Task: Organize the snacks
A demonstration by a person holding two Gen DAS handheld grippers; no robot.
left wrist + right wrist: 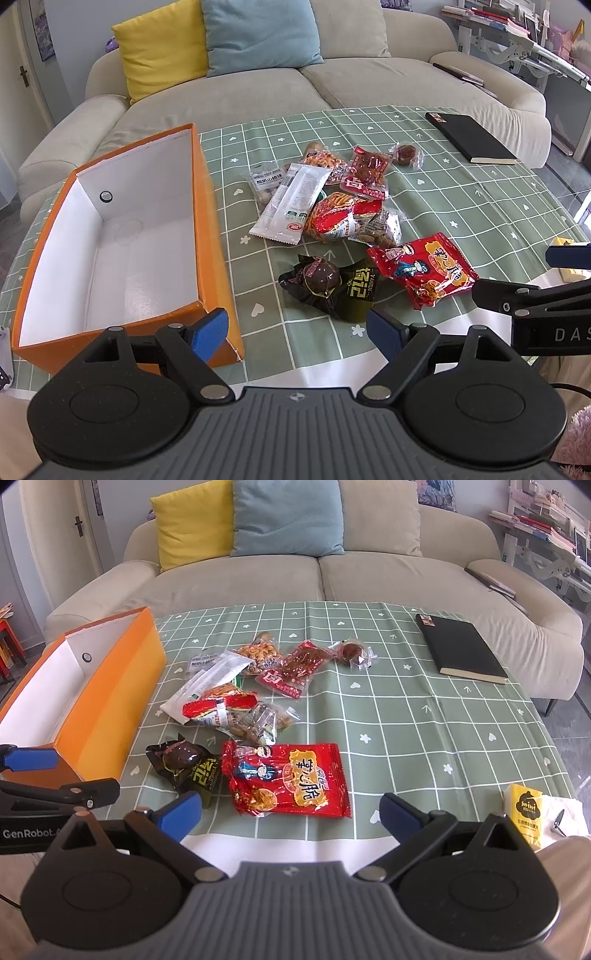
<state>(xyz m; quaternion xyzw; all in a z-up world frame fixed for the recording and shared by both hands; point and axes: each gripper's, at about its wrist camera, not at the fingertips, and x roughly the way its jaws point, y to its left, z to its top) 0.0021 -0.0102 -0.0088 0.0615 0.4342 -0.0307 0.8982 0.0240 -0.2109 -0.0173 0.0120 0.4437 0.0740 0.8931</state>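
Hand-held grippers (297, 334) (291, 812) hover agape above snacks (288, 779)

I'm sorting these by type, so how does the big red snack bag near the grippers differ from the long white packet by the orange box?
The red snack bag is broad, brightly printed and lies alone on the tablecloth. The white packet is narrow, mostly plain with small print, and lies in the pile with its far end on other snacks. Both are sealed, flat and outside the orange box.
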